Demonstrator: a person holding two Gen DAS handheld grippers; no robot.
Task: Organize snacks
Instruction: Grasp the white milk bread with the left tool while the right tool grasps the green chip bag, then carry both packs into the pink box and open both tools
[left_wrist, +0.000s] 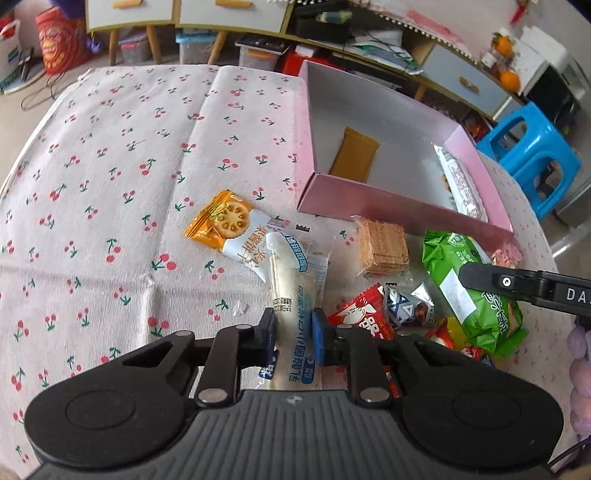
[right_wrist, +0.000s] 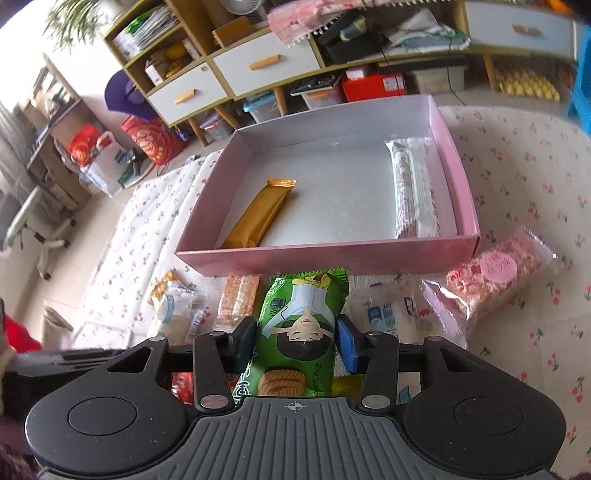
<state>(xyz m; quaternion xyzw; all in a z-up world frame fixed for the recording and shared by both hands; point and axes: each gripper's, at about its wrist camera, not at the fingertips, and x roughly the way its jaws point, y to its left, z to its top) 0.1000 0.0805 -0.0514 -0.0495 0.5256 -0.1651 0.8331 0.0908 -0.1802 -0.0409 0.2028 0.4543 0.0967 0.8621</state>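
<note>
My left gripper (left_wrist: 294, 328) is shut on a white bread packet with blue print (left_wrist: 291, 291), pinched across its middle. My right gripper (right_wrist: 295, 343) is shut on a green biscuit packet (right_wrist: 301, 332), just in front of the pink box (right_wrist: 332, 258); that green packet (left_wrist: 476, 291) also shows at the right of the left wrist view, under the right gripper's finger. The pink box (left_wrist: 388, 206) holds a gold bar (right_wrist: 264, 210) at its left and a long white-and-red packet (right_wrist: 412, 188) along its right wall.
Loose snacks lie on the cherry-print cloth (left_wrist: 110, 184) before the box: an orange lotus-biscuit packet (left_wrist: 225, 221), a wafer pack (left_wrist: 384, 247), a red candy packet (left_wrist: 365, 317), a pink rice-crisp pack (right_wrist: 491, 280). A blue stool (left_wrist: 532, 155) and shelves stand beyond the table.
</note>
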